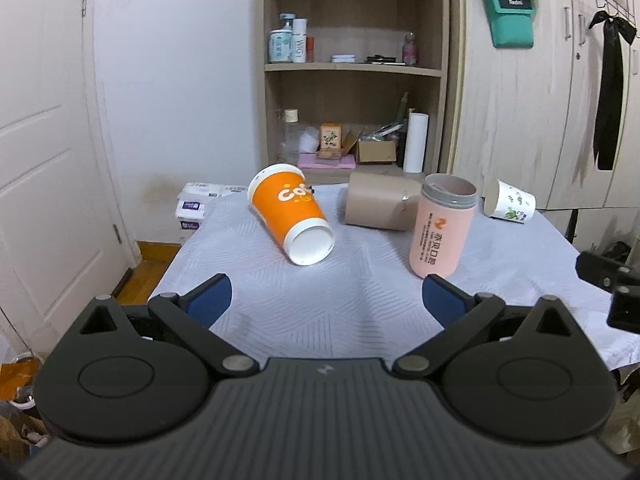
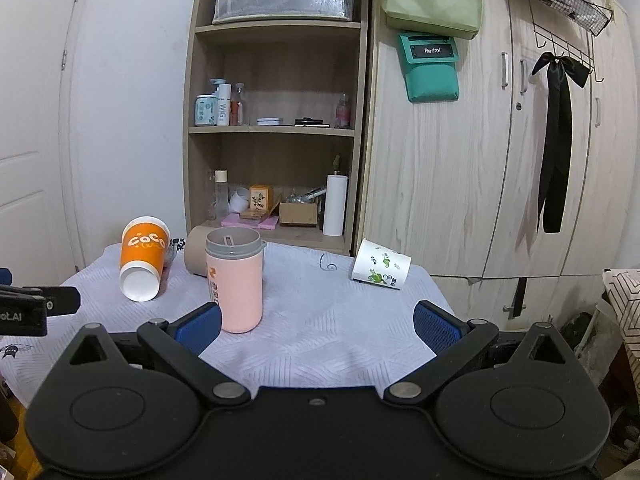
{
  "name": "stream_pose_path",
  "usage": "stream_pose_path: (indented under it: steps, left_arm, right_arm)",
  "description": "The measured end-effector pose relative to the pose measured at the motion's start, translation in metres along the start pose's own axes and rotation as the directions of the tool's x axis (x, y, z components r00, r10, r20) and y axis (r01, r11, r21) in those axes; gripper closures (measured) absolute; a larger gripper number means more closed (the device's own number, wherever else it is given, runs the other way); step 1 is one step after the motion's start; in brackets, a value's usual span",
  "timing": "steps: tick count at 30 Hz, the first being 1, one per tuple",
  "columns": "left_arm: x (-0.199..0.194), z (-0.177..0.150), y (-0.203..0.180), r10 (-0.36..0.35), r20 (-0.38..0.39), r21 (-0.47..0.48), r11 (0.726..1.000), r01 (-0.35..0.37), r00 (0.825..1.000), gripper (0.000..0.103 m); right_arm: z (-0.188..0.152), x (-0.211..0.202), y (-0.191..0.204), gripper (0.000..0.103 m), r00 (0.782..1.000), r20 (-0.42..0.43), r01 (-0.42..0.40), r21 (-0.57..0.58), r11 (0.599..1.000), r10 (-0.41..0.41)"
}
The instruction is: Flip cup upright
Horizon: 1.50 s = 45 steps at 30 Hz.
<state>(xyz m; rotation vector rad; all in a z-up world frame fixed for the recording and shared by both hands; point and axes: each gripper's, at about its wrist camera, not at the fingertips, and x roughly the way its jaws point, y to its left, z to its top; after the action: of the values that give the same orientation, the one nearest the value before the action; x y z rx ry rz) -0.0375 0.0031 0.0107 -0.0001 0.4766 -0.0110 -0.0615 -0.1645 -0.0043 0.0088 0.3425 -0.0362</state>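
An orange CoCo paper cup (image 1: 291,216) lies on its side on the table, mouth toward me; it also shows in the right wrist view (image 2: 143,258). A brown paper cup (image 1: 380,200) lies on its side behind a pink cup (image 1: 442,226) that stands upright, seen too in the right wrist view (image 2: 236,284). A white cup with green leaves (image 2: 380,265) lies on its side at the far right. My left gripper (image 1: 326,300) is open and empty, short of the orange cup. My right gripper (image 2: 318,326) is open and empty, right of the pink cup.
The table wears a pale patterned cloth (image 2: 332,332). A wooden shelf unit (image 2: 276,132) with bottles and boxes stands behind it, with wardrobe doors (image 2: 480,184) to the right. Tissue packs (image 1: 192,210) sit at the far left corner. A door (image 1: 44,160) is at left.
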Motion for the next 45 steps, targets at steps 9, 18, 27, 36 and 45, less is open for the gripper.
stream_pose_path:
  steps: [9,18,27,36,45]
  left_arm:
    - [0.003,0.0,0.005,-0.022,-0.013,-0.032,0.999,0.022,1.0,0.0]
    - [0.002,0.0,0.003,-0.023,-0.008,-0.039,0.999,0.023,1.0,0.0]
    - [0.003,-0.001,0.003,-0.021,-0.017,-0.043,0.999,0.02,1.0,0.0]
    - [0.011,-0.002,0.005,-0.014,-0.038,-0.053,0.999,0.012,0.999,0.0]
    - [0.0,0.001,0.004,0.004,-0.012,-0.033,0.999,-0.004,1.0,0.0]
  right_arm:
    - [-0.001,0.001,-0.001,0.0,1.0,-0.009,0.01,0.01,1.0,-0.01]
    - [-0.001,0.001,-0.001,0.0,1.0,-0.011,0.011,0.006,1.0,-0.011]
    - [-0.002,0.001,-0.001,0.0,1.0,-0.016,0.016,-0.003,1.0,-0.016]
    - [-0.002,0.001,-0.003,0.0,1.0,-0.015,0.018,0.001,1.0,-0.018]
    - [-0.003,-0.001,-0.004,0.0,1.0,-0.009,0.016,0.004,1.0,-0.016]
